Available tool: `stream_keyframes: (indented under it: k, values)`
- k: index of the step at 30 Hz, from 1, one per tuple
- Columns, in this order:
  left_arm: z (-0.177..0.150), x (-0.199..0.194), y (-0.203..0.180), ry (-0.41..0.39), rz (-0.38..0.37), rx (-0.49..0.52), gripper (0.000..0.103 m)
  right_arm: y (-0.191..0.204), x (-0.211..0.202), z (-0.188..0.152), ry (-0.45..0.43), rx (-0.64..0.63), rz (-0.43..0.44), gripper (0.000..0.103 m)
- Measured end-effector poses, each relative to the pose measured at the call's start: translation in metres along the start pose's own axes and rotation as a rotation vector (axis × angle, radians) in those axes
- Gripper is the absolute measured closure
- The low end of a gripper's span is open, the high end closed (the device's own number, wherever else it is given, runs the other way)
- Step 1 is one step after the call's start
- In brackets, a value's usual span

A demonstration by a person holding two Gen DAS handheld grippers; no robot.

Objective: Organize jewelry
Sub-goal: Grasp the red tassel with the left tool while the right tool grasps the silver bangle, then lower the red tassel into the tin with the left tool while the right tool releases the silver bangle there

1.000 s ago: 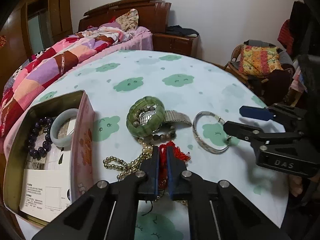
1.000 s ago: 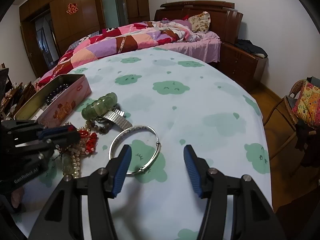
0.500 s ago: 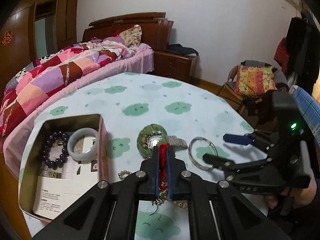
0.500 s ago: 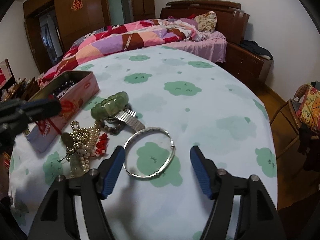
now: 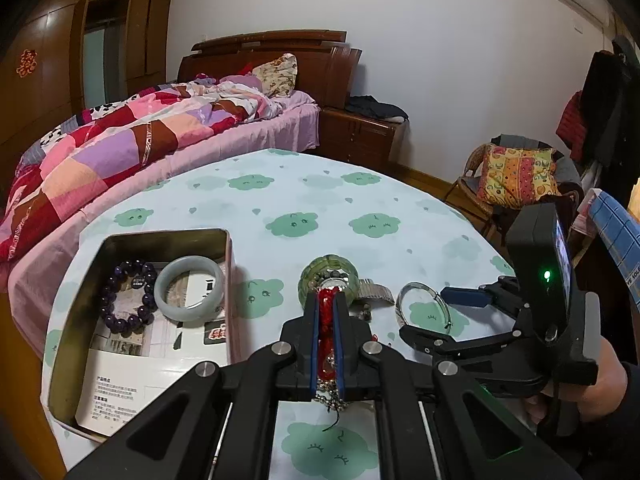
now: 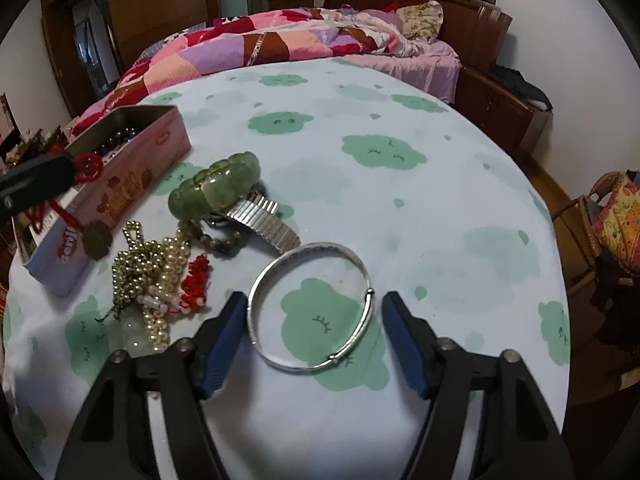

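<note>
Bedroom table: left gripper clamps the red cord charm, bound for the tin. Right gripper, jaws apart and lately widened, straddles the silver bangle; closing comes next.

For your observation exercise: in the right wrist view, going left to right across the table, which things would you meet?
Pink tin box → gold and pearl bead heap → green stone bracelet → silver bangle.

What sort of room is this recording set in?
Most likely a home bedroom: a bed with a patchwork quilt, a wooden headboard and a tall wooden wardrobe stand beyond the cloth-covered table.
</note>
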State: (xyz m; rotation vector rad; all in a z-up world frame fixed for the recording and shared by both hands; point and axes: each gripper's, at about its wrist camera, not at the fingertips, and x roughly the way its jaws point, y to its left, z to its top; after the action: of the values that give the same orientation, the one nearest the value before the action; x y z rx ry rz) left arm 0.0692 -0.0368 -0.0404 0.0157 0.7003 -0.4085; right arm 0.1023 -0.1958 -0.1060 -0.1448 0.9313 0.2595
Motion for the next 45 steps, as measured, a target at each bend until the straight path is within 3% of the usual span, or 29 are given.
stream_keyframes:
  k: [14,23,32,45]
  values:
    - [0.008,-0.024,0.022,-0.051,0.031,-0.042,0.098,-0.003,-0.014,-0.004,-0.072,0.025,-0.002,0.037]
    - [0.016,-0.053,0.062,-0.095,0.118,-0.068,0.098,0.005,-0.038,0.008,-0.156,0.004,0.009,0.037]
    - [0.014,-0.058,0.1,-0.092,0.192,-0.102,0.098,0.037,-0.046,0.041,-0.213,-0.078,0.075,0.037]
    - [0.005,-0.04,0.132,-0.068,0.201,-0.148,0.098,0.116,-0.034,0.085,-0.27,-0.233,0.154,0.037]
